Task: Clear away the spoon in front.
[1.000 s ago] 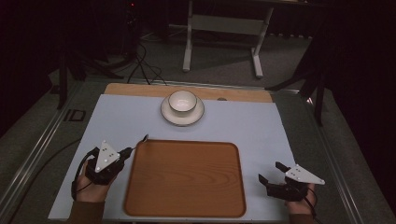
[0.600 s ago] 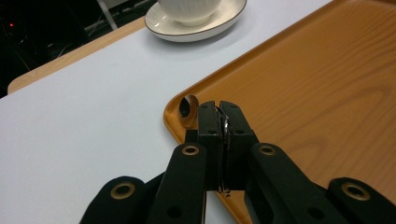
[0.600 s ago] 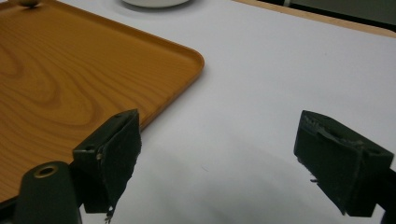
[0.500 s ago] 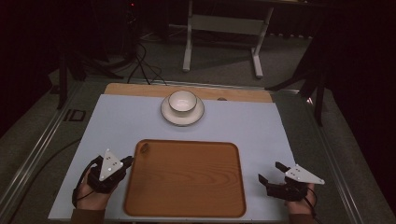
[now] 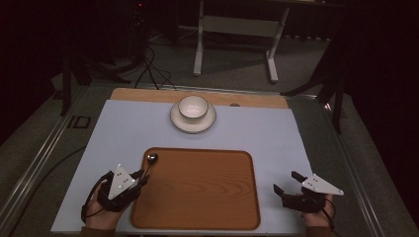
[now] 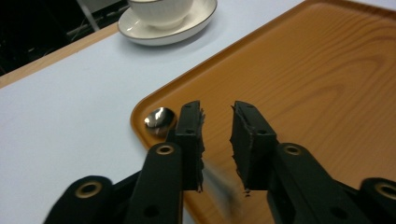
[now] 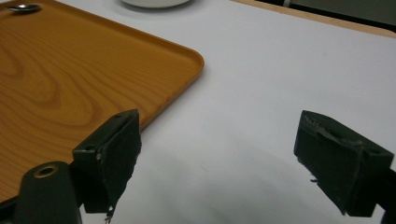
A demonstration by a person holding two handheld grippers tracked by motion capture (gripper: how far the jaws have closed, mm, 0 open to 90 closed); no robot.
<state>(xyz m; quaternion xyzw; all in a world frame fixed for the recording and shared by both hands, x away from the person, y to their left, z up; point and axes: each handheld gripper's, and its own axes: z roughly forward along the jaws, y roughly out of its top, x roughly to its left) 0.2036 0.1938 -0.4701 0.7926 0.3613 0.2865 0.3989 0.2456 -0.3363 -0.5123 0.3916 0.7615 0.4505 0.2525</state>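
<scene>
**Spoon lies in tray corner between slightly parted left fingers**

A wooden tray point(image 5: 197, 190) sits at the near middle of the bench point(image 5: 276, 133), which is covered by a pale sheet. In the tray's far left corner lies a metal spoon point(image 5: 150, 161), its shiny bowl up against the raised rim and its handle running back toward the person.

The left gripper point(image 5: 141, 176) rests at the tray's left edge, held in the person's left hand point(image 5: 106, 197). In the left gripper view its two black fingers point(image 6: 191, 140) stand slightly parted, with a narrow gap between them. The spoon's bowl point(image 6: 159, 119) shows just beyond the left finger, and the blurred handle passes down through the gap. Whether either pad touches the handle cannot be told from the blur.

The right gripper point(image 5: 289, 182) sits on the bare sheet just right of the tray's near right corner, held by the right hand point(image 5: 316, 217). Its fingers point(image 7: 112, 154) are spread wide with nothing between them. The right gripper view shows the tray's rounded corner point(image 7: 187, 60) beside the left finger and the pale sheet under the gap.

At the far middle of the bench, well apart from the tray, a white cup point(image 5: 192, 107) stands upright on a white saucer point(image 5: 192, 123). A strip of bare wood shows along the bench's far edge.
</scene>
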